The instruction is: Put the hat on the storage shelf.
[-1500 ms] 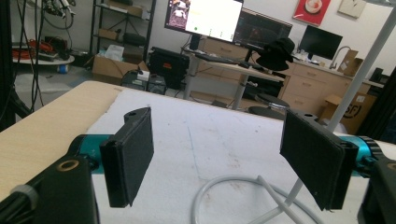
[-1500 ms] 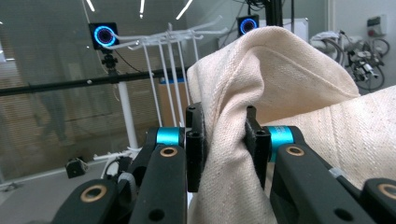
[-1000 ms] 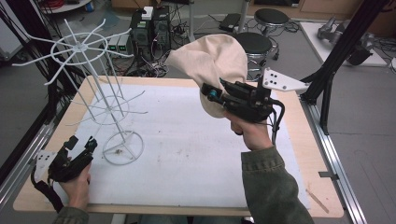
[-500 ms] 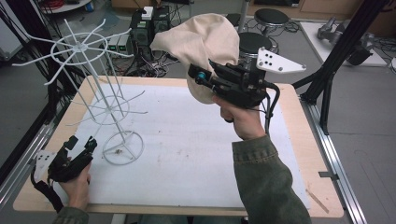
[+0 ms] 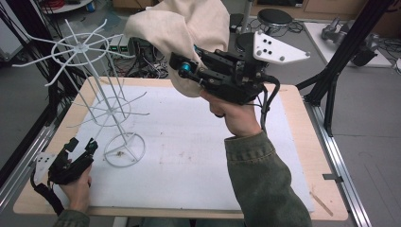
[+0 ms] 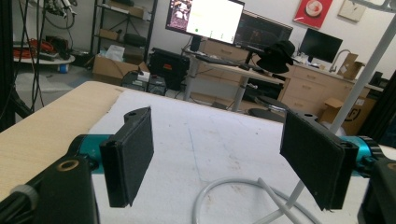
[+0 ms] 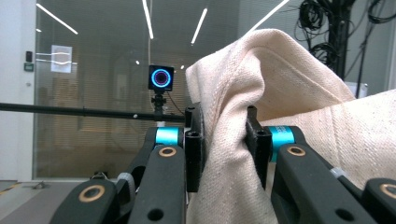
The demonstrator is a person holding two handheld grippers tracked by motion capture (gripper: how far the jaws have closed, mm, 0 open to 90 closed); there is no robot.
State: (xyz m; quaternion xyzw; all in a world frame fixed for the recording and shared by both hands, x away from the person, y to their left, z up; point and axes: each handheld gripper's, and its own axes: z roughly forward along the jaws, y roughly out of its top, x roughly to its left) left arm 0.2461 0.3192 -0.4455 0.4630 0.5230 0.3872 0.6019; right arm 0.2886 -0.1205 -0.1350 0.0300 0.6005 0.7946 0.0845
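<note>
Cream cloth [image 7: 243, 140] pinched between right gripper [image 7: 226, 140] jaws, left gripper [image 6: 219, 161] jaws wide apart, empty.

Grey floor [image 5: 373, 142], desks with monitors [image 6: 205, 18], ceiling strip lights [image 7: 56, 18], glass wall [image 7: 93, 93].

Likely a lab: monitors [image 6: 205, 18], cables [image 5: 156, 71].
</note>
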